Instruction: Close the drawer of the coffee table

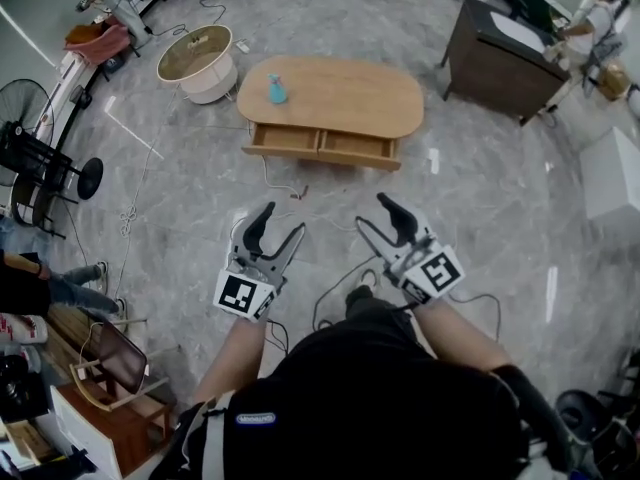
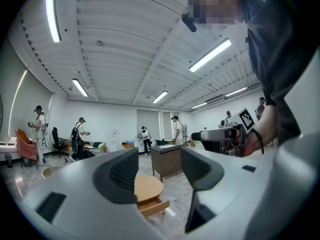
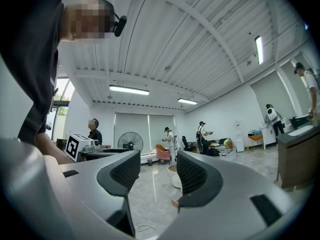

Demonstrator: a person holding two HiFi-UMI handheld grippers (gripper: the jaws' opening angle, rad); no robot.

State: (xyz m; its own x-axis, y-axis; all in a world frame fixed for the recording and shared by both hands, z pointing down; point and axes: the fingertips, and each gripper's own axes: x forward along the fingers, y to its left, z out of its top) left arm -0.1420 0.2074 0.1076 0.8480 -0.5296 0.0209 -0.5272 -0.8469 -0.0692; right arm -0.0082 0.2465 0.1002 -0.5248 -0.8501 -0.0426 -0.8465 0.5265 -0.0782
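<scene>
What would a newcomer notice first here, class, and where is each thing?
An oval wooden coffee table stands mid-floor ahead, its drawer pulled out toward the person, a small blue object on top. In the foreground, the left tongs and right tongs are open and empty, well short of the table.

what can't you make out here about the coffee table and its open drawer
- Open drawer: head view, too far and small to tell what lies inside, or whether it is one drawer or two.
- Blue item on the coffee table: head view, too small to identify.
- Most of the table: left gripper view, covered by the left gripper's own jaw; only one end shows.
</scene>
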